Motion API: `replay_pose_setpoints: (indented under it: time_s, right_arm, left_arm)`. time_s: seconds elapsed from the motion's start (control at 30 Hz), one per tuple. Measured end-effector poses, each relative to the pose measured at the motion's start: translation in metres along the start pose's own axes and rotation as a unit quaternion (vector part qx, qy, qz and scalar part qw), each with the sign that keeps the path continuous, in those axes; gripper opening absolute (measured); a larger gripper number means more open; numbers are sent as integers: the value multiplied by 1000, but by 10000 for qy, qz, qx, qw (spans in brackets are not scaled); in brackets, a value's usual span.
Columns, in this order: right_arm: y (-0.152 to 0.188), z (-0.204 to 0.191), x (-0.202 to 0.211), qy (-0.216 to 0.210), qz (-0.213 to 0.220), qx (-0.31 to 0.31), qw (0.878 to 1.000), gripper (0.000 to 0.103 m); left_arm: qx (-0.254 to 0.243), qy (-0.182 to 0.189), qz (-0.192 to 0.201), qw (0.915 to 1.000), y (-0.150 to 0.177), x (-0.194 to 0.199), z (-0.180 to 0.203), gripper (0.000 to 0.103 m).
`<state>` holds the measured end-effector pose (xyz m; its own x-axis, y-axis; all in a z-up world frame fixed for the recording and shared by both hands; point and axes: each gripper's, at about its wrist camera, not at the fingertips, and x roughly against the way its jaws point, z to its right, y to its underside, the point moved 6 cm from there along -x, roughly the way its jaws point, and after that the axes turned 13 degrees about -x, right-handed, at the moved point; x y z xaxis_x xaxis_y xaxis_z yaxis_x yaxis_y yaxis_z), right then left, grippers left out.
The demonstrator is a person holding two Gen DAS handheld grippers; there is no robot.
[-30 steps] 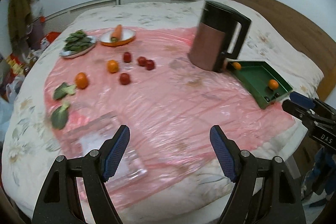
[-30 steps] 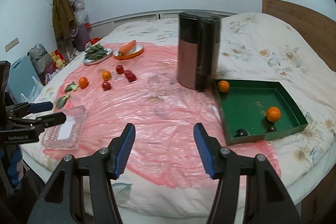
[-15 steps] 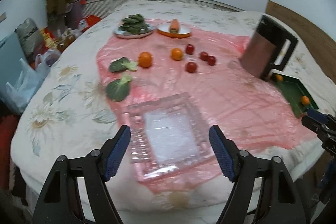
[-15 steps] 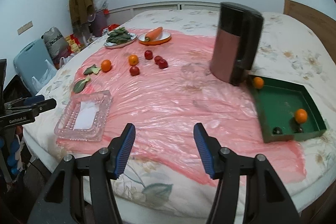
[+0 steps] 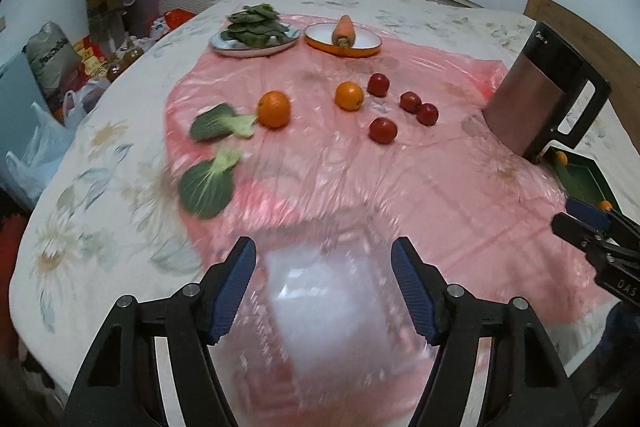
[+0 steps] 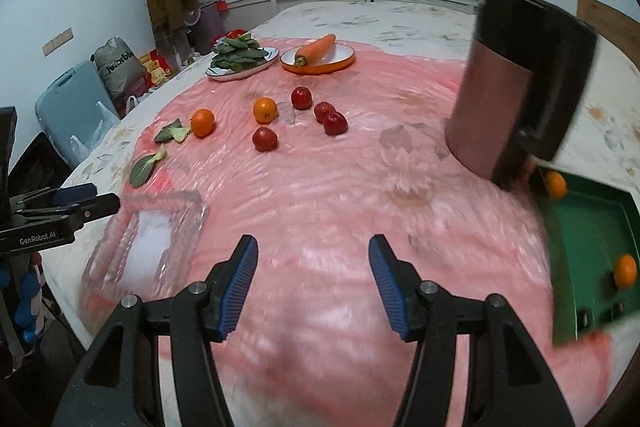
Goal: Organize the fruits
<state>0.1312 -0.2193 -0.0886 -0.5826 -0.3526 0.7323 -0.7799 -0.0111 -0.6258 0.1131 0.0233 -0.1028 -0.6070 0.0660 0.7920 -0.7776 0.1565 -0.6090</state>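
While both grippers are hanging wide open and empty above the pink sheet (image 6: pixel 320 187), the left gripper (image 5: pixel 324 287) is hovering over the glass dish (image 5: pixel 332 307) at the near edge of the bed, and the right gripper (image 6: pixel 312 287) is pointing toward the middle of the sheet. The loose fruit is lying farther up the sheet: two oranges (image 6: pixel 265 109) and four small red fruits (image 6: pixel 264 139), well apart from the green tray (image 6: pixel 592 239), which is already holding two oranges and a couple of dark fruits beside the kettle (image 6: pixel 520 87). Judging from this, the step in hand is reaching for the next fruit. Doing it well probably means taking the nearest red fruit first, coming down from above with the fingers straddling it, and closing gently, since round fruit is likely to roll on slick plastic. The two red fruits lying touching each other would best be approached from their outer sides. Whether fruit belongs in the dish or the tray is not clear.
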Motion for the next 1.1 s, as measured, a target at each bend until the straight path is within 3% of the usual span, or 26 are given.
replay_pose_setpoints:
  time_s: [0.37,0.77,0.93,1.03,1.1]
  right_arm:
    - [-58,-4,-83,-340,-233,279,9988,87]
    - [-114,1,-166,-335,-477,357,9977,86]
    - [-122,-2,-189,-236,-595,505,9967,86]
    - [-121,-3,-202,-116,-712,600,9956,77]
    - [-121,-2,-208,-94,-760,593,9953,59]
  left_arm:
    - [-392,295,-152,9987,-76,-77,34,59]
    - [-731,125,-512,9959,-105,-145,42,52]
    - [-789,71,-656,9947,-107,-161,43,49]
    - [-766,101,-746,9942,-104,-168,44,45]
    - [-780,125,-766,9939,-103,-171,47,41]
